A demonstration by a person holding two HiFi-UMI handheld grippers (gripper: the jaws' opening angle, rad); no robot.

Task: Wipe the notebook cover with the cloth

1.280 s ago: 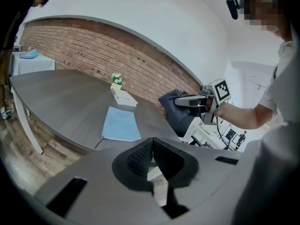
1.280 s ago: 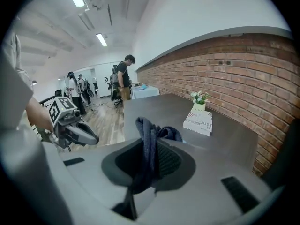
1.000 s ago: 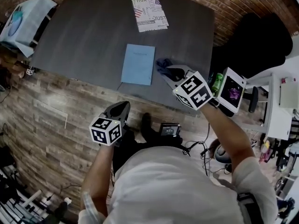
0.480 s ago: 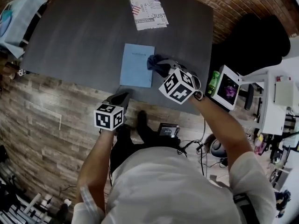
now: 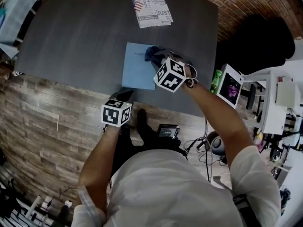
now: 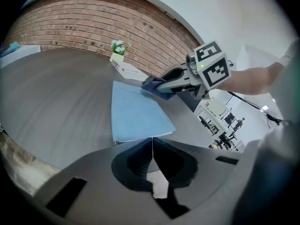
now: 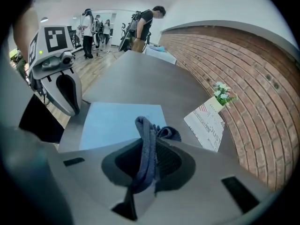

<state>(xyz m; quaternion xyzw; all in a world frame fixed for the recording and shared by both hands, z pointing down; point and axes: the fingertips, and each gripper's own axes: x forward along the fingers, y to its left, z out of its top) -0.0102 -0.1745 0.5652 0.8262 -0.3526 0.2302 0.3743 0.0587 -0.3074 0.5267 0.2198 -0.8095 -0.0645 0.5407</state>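
Pointing at the notebook's near edge, left gripper sits at the table's front edge, jaws pressed together, nothing between them. Notebook lies flat, closed, blue cover up, near that front edge. Right gripper is clenched on the cloth, whose bunched end sits at the notebook's far right corner. Printed booklet lies well beyond, at the table's far edge.

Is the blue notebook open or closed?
Closed. The notebook lies flat on the table, only its plain blue cover showing, no inner pages visible.
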